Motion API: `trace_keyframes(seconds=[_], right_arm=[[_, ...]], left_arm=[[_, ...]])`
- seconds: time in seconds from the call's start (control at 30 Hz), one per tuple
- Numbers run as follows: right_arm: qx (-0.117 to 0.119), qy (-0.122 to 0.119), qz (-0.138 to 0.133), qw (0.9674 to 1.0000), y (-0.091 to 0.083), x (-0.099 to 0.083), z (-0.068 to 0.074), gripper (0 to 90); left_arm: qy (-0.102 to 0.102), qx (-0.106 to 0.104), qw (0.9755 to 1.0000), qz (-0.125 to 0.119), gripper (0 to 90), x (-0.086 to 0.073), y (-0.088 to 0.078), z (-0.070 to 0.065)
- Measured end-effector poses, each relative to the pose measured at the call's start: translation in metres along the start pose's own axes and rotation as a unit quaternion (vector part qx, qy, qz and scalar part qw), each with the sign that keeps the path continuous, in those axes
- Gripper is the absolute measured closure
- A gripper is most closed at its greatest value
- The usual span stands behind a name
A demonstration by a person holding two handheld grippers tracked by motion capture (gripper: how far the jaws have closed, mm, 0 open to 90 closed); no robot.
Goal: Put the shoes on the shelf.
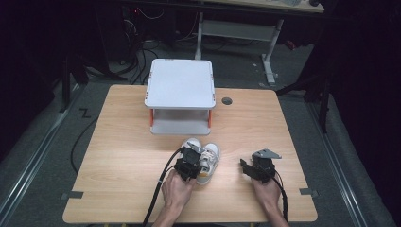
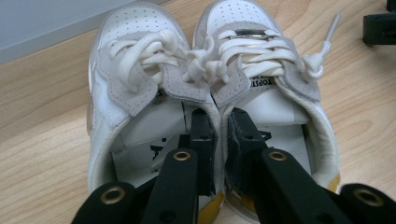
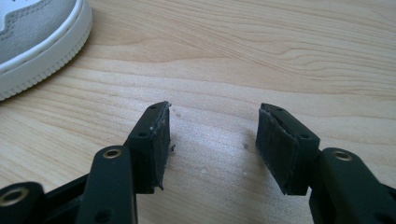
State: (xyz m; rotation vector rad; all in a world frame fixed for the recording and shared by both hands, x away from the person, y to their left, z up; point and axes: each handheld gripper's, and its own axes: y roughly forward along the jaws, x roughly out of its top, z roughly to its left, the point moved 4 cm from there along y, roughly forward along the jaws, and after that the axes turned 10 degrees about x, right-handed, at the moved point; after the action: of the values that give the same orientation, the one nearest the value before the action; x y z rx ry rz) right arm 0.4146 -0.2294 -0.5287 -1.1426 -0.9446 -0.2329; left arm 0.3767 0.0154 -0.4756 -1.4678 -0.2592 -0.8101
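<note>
The left gripper (image 2: 218, 135) is clenched on the pair of shoes (image 2: 210, 98): one jaw reaches down inside each shoe, and the two inner collar walls, standing side by side, are pinched between the pads. So both shoes are caught in a single grasp. They still sit flat on the table (image 1: 118, 156), toes pointing away from the person toward the rack (image 1: 180, 94), laces tied, their inner sides touching.

In the high view the shoes (image 1: 208, 158) lie just in front of the rack's open lower shelf, near it but not under it, with the left gripper (image 1: 188, 165) over their heels. The right gripper (image 3: 212, 144) hovers low over bare wood with its jaws apart and nothing between them; the sole edge of one shoe (image 3: 32, 42) shows at the corner of its view. In the high view this gripper (image 1: 257, 168) sits to the right of the shoes, apart from them.

As a judgement: the grasp looks made, and that is all that is done. The lift has not begun, since the soles rest on the table. What seems left is to raise the pair and carry it forward, probably onto the rack, then let go. The rack's top and lower shelf are both bare.
</note>
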Motion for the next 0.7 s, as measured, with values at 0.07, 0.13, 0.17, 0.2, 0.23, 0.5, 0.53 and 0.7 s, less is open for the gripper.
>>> trace_keyframes(seconds=[0.07,0.13,0.17,0.2,0.23,0.5,0.53,0.7], right_arm=[[0.0,0.0,0.0,1.0,0.0,0.0,0.0,45.0],[0.001,0.0,0.0,1.0,0.0,0.0,0.0,45.0],[0.0,0.002,0.0,1.0,0.0,0.0,0.0,45.0],[0.0,0.0,0.0,1.0,0.0,0.0,0.0,45.0],[0.0,0.0,0.0,1.0,0.0,0.0,0.0,45.0],[0.0,0.0,0.0,1.0,0.0,0.0,0.0,45.0],[0.0,0.0,0.0,1.0,0.0,0.0,0.0,45.0],[0.0,0.0,0.0,1.0,0.0,0.0,0.0,44.9]], left_arm=[[0.0,-0.003,1.0,-0.001,82.5,-0.001,-0.002,0.002],[0.002,-0.004,1.0,-0.003,82.5,-0.002,-0.003,0.005],[0.003,-0.004,1.0,-0.003,82.6,-0.002,-0.004,0.007],[0.005,-0.003,1.0,-0.004,82.7,-0.003,-0.004,0.008],[0.006,-0.002,1.0,-0.004,82.8,-0.003,-0.005,0.011],[-0.001,0.0,0.9999,-0.011,82.7,0.002,-0.007,0.026],[0.0,0.002,0.9999,-0.011,82.8,0.003,-0.007,0.028],[-0.005,0.006,0.9999,-0.015,82.8,0.009,-0.007,0.042]])
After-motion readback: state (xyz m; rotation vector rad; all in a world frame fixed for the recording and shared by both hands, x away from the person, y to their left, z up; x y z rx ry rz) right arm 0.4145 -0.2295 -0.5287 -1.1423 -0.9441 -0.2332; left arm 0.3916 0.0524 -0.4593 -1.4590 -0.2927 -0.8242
